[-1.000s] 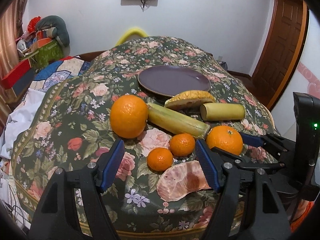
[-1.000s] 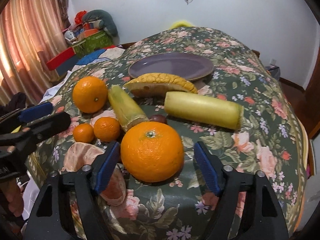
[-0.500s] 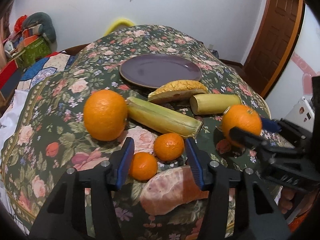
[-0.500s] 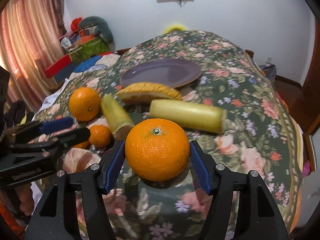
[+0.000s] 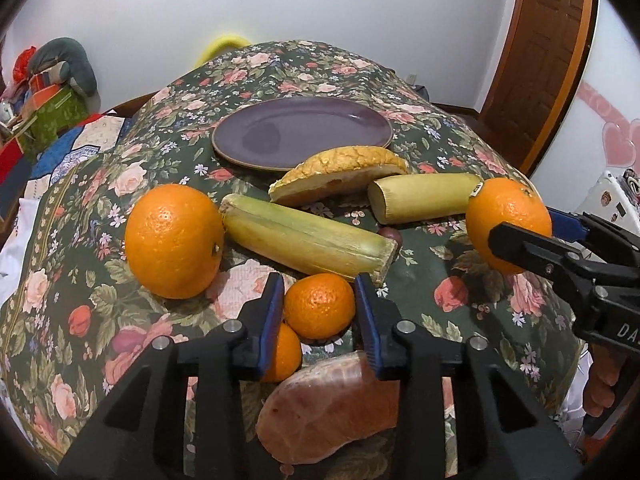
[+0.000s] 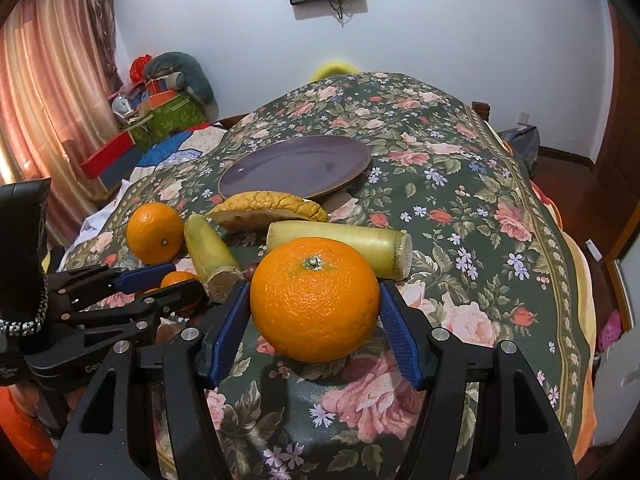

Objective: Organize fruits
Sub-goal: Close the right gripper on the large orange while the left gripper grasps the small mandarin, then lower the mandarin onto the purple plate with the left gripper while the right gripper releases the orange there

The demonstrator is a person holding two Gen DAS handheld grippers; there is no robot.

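Blue-padded left tool (image 5: 319, 307) newly narrowed around small mandarin (image 5: 319, 305); right tool (image 6: 314, 317) still gripping orange (image 6: 315, 299)

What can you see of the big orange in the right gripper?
The big orange is round, bright, with pebbled glossy peel and a green stem button facing up toward the camera. It sits between the right gripper's blue pads, which press its two sides. The left wrist view shows it raised off the floral tablecloth, touching no other fruit. A small white sticker shows on its side in that view. No damage visible.
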